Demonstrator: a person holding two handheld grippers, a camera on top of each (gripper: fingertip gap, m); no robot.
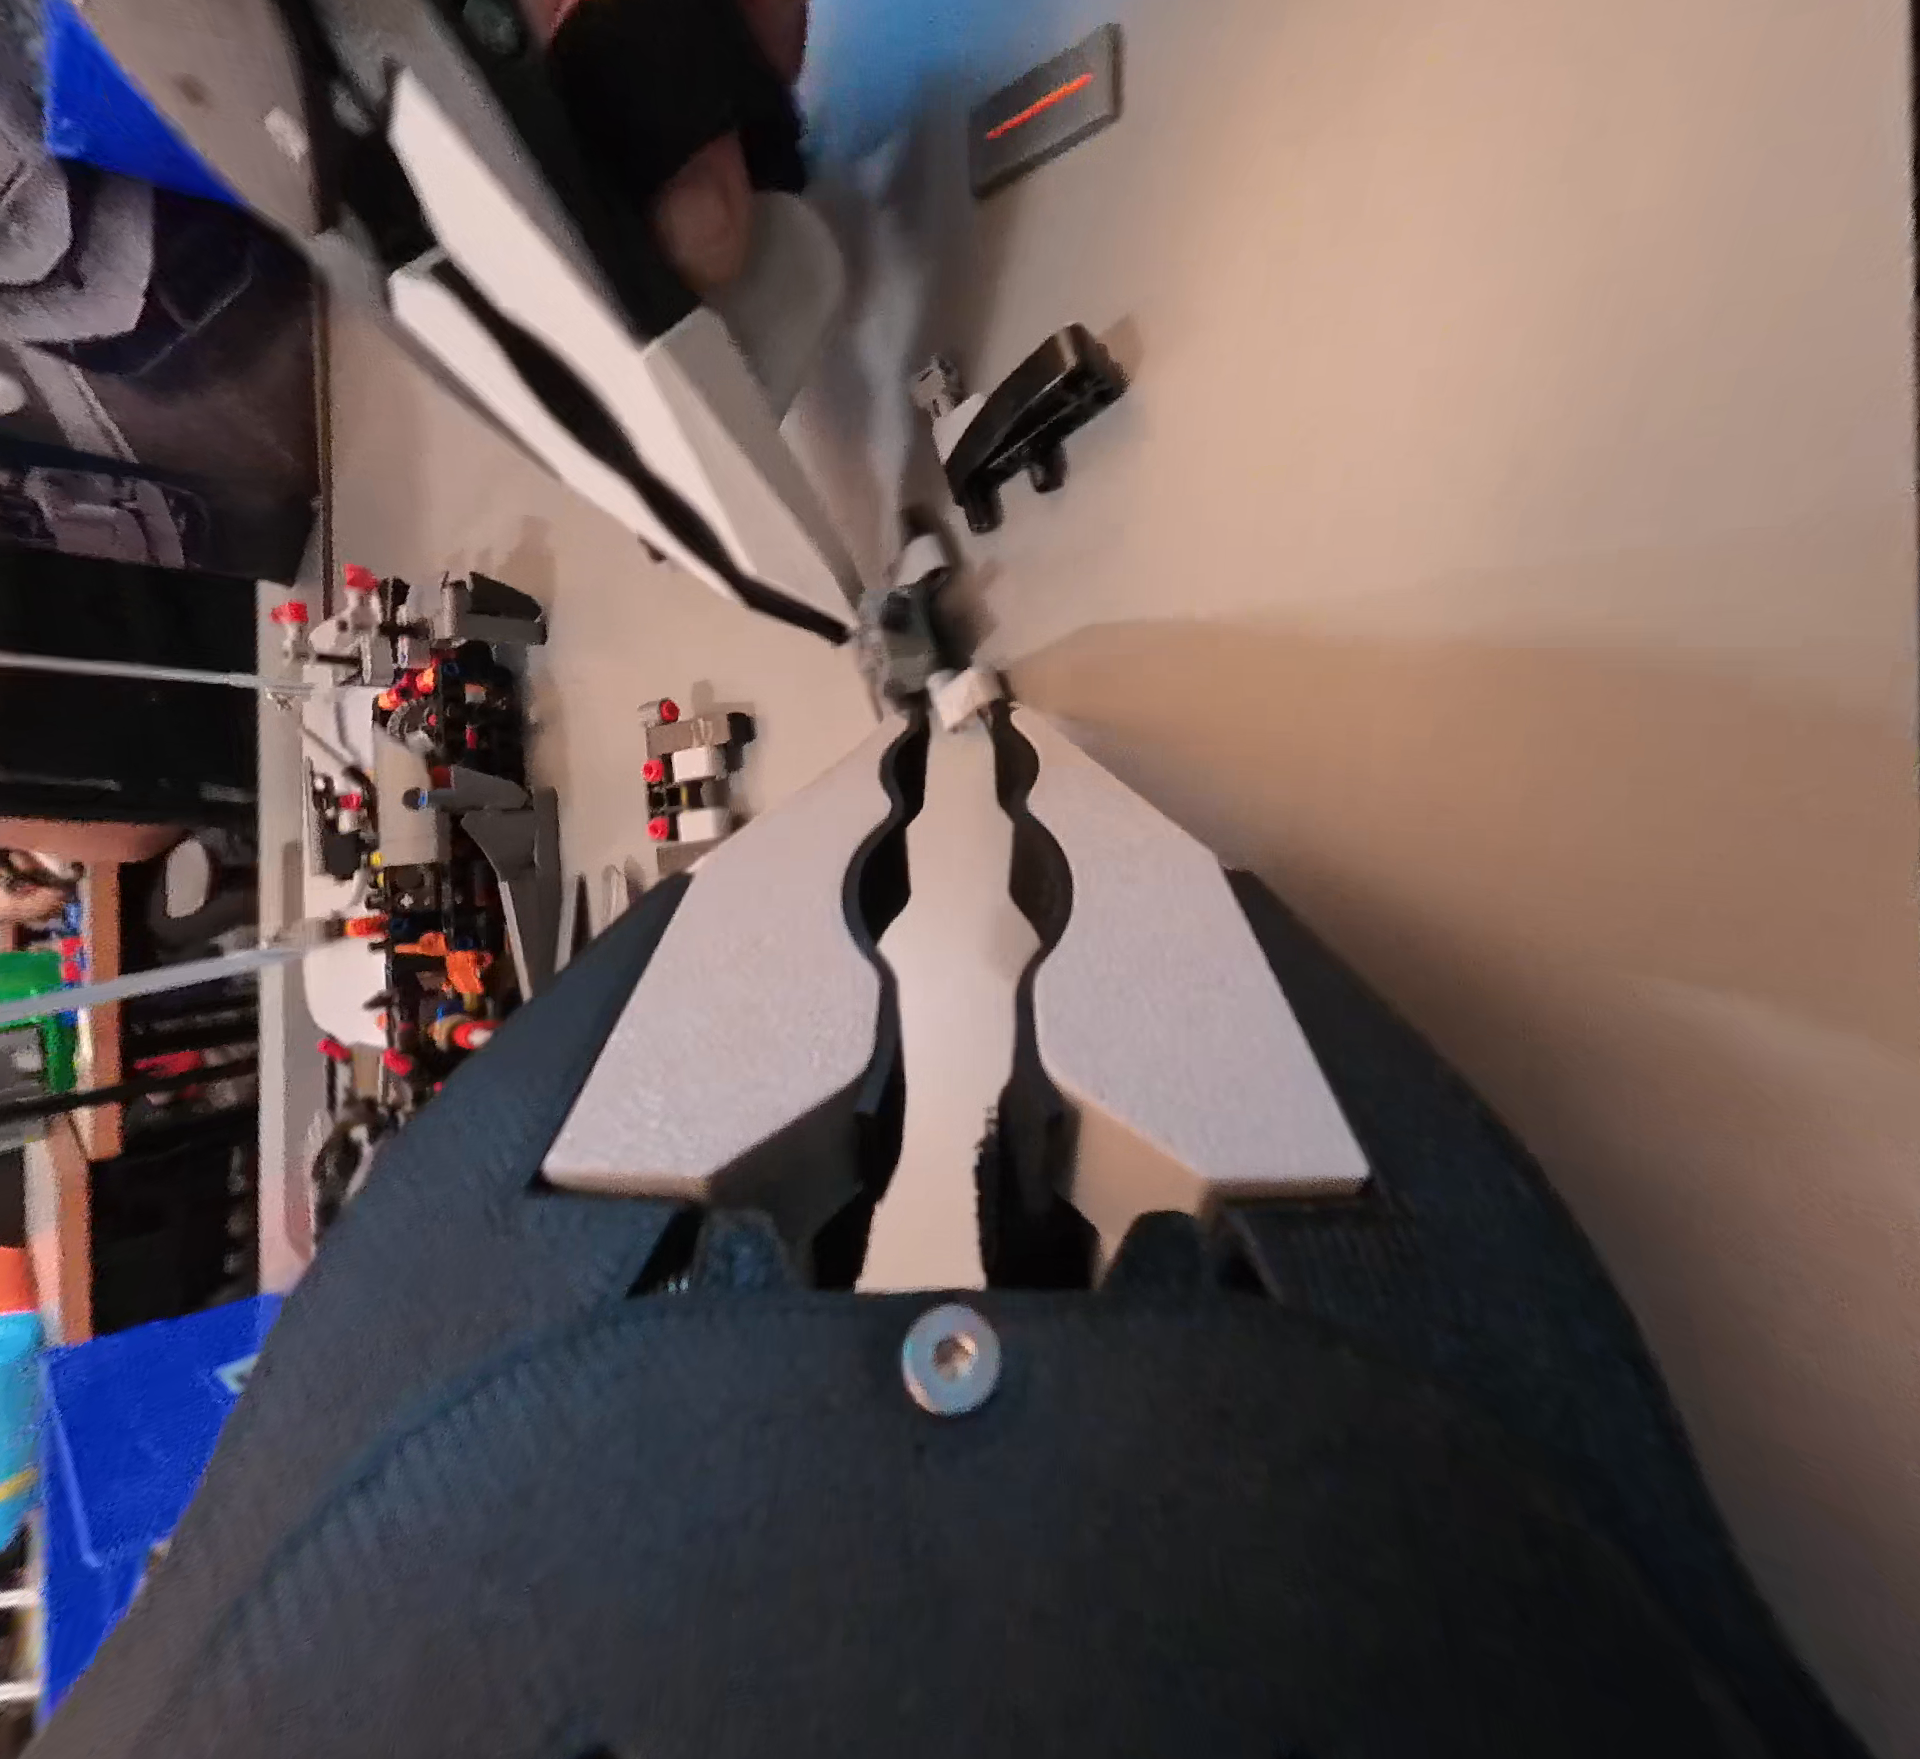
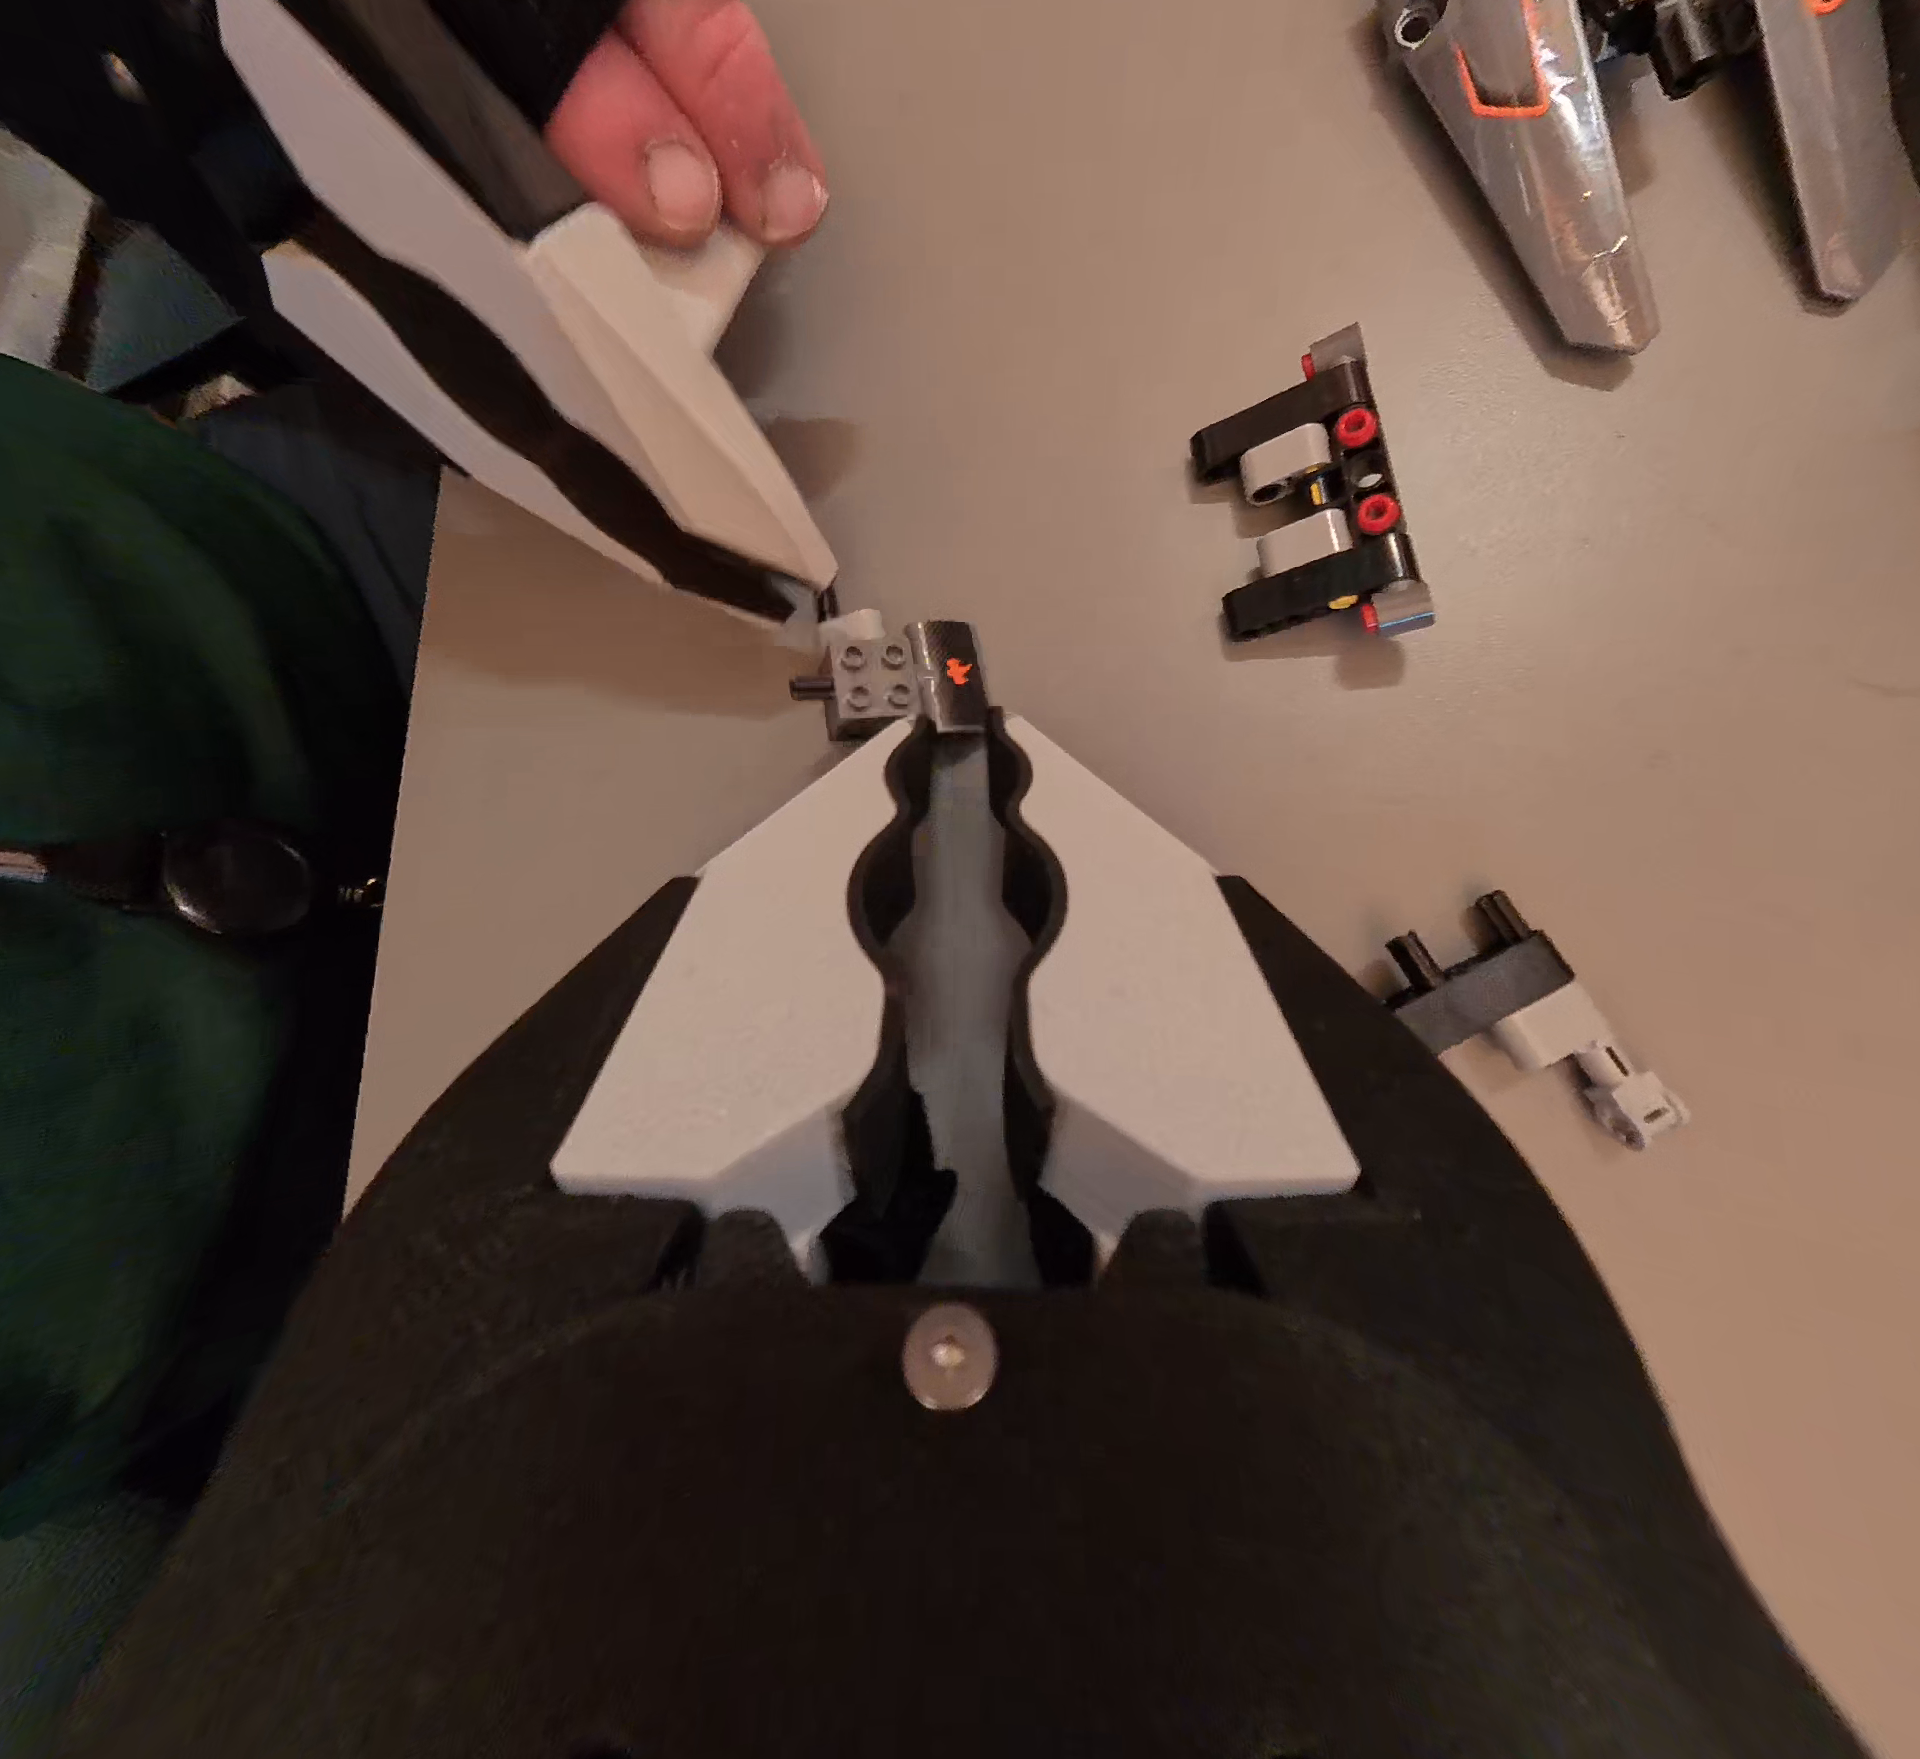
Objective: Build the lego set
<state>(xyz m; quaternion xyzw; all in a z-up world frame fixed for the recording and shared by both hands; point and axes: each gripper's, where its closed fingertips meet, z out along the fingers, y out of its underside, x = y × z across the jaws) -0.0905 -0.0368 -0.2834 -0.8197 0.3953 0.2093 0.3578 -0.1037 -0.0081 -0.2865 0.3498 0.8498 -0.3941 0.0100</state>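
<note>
Landmark: the small gray block (image 2: 871, 676) with four studs on top, held above the gray table (image 2: 1039, 255); every place below is given from it.

Left gripper (image 2: 816, 603): comes down from the upper left of the block in the right wrist view, a hand (image 2: 686, 120) with a black strap on it; its jaws are nearly closed on a little white piece (image 2: 847, 626) at the block's upper left corner; in its own view the tips (image 1: 961, 701) pinch that white piece (image 1: 961, 693).

Small gray block: a short black pin sticks out of its left side; its studs face the camera; joined on its right is a dark tile (image 2: 954, 675) with an orange mark, long axis running away from the right gripper.

Right gripper (image 2: 951, 722): just below the block; jaws drawn close together on the near end of the dark tile.

Black frame with red pins (image 2: 1314, 504): on the table, right of the block, well apart; its two black arms point left toward the block.

Dark beam with two pegs (image 2: 1496, 992): lower right of the block, lying flat; pegs point up and away, a light gray stem points down to the right.

Large gray model (image 2: 1538, 99): far upper right of the block; its pointed shells taper downward.
</note>
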